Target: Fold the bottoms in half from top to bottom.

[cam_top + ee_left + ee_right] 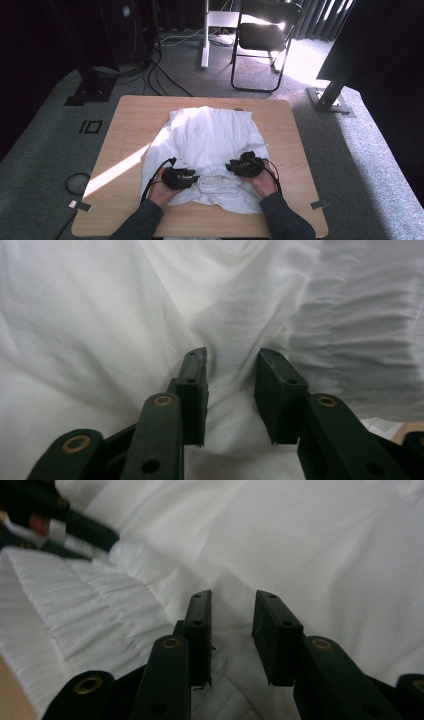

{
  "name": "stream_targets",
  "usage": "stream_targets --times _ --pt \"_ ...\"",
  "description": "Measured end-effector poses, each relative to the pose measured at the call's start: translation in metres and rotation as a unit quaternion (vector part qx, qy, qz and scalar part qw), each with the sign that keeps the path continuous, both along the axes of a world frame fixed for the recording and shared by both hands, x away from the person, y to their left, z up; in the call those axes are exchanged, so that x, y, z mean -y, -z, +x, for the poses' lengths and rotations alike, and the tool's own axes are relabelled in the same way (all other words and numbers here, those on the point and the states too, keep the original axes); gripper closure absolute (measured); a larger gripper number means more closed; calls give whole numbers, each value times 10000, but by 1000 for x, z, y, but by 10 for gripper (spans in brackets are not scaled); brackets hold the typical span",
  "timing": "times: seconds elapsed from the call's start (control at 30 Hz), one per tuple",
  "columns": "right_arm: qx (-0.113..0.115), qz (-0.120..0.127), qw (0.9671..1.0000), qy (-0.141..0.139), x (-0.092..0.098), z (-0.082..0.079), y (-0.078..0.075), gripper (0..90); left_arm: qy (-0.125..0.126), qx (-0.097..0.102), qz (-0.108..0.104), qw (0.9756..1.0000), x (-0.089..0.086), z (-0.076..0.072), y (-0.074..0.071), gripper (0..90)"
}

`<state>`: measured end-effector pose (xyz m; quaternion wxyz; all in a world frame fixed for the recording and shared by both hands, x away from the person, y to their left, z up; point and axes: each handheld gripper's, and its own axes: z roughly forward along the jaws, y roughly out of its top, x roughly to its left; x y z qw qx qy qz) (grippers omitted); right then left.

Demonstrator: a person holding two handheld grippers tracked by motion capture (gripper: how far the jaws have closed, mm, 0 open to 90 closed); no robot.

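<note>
A white garment lies spread on the wooden table, with its gathered, ribbed band at the near edge between my two hands. My left gripper rests on the cloth just left of that band. In the left gripper view its jaws stand apart over a soft fold of white fabric, and the ribbed band is at the right. My right gripper sits on the cloth at the band's right end. Its jaws are apart above smooth fabric, beside the ribbed band.
A black folding chair and a white desk leg stand on the grey carpet beyond the table. Cables trail on the floor at the back left. Bare wood borders the garment on both sides. The left gripper shows blurred in the right gripper view.
</note>
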<state>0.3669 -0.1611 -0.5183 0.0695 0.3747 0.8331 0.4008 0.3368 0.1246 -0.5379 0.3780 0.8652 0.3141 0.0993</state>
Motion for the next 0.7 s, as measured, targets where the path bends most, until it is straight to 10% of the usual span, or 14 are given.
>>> stream_targets --times 0.33,0.47,0.7 --pt "-45 -704 9974 -126 -6 -40 22 703 -188 92 -164 9996 -10 -3 -4 567" --pt "87 -411 9991 -102 2 -35 13 600 -508 331 -177 9980 -20 9 -17 538" --pt "772 -181 9938 775 26 13 -9 506 -1055 694 -114 9919 -22 58 -37 520"
